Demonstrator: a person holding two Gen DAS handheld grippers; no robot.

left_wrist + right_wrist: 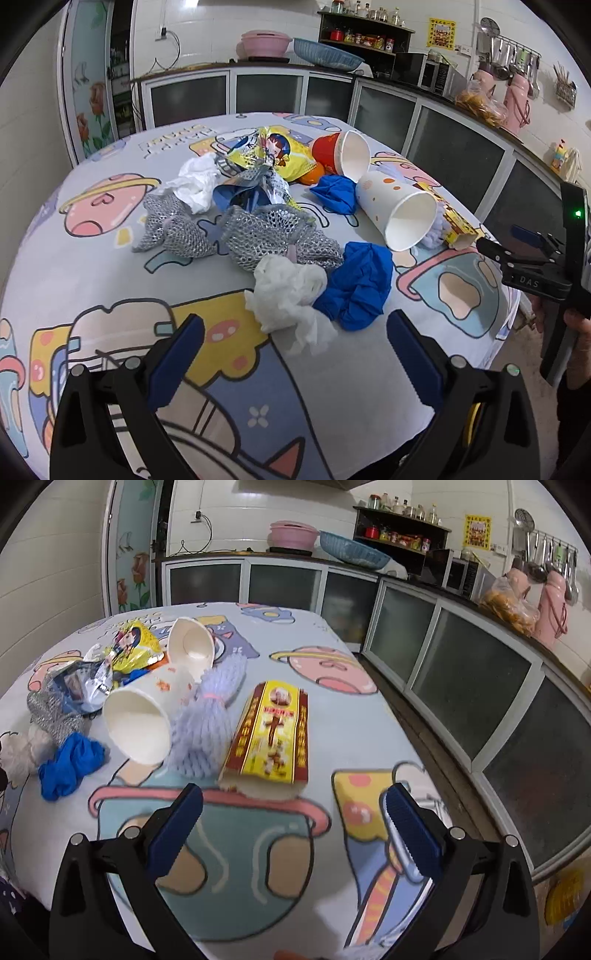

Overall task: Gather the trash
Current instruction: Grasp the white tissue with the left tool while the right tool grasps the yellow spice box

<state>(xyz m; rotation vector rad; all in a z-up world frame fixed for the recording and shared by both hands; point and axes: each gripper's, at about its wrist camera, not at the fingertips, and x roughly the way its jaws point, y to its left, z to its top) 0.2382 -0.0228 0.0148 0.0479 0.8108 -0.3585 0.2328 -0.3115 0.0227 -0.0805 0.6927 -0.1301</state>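
Reading "DAS", the right hand-held gripper (491, 248) nears trash.

A table covered by a cartoon-print cloth (110, 266) stands in a white-tiled kitchen. Behind it runs an L-shaped dark counter (424, 579) over frosted-glass cabinet doors (461, 664). On the counter sit a pink basin (264, 42), a blue basket (327, 55) and a microwave (424, 70). A dark shelf of jars (402, 528) hangs on the wall, with utensils on a rail (513, 55) further right. A door with painted roses (90, 96) stands at left.
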